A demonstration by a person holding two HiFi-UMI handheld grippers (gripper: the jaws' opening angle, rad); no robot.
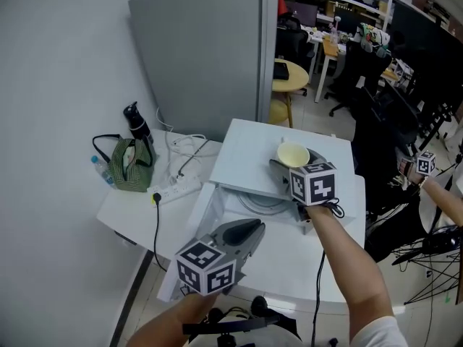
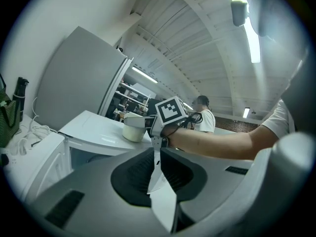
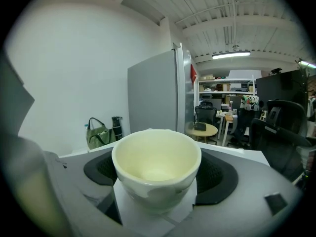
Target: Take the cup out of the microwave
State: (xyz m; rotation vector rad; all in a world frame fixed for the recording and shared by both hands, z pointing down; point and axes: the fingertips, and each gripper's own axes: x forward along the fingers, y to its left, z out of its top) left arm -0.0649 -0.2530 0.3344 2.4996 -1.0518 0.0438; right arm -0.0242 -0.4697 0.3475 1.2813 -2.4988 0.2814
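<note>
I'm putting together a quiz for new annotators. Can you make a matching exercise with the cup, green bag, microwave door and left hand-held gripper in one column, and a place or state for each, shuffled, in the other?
Column one:
1. cup
2. green bag
3. microwave door
4. left hand-held gripper

Column two:
A. jaws together, nothing in them
B. on the table, left of the microwave
C. gripped between the jaws of the right hand-held gripper
D. swung open

Pairs: 1-C, 2-B, 3-D, 4-A
</note>
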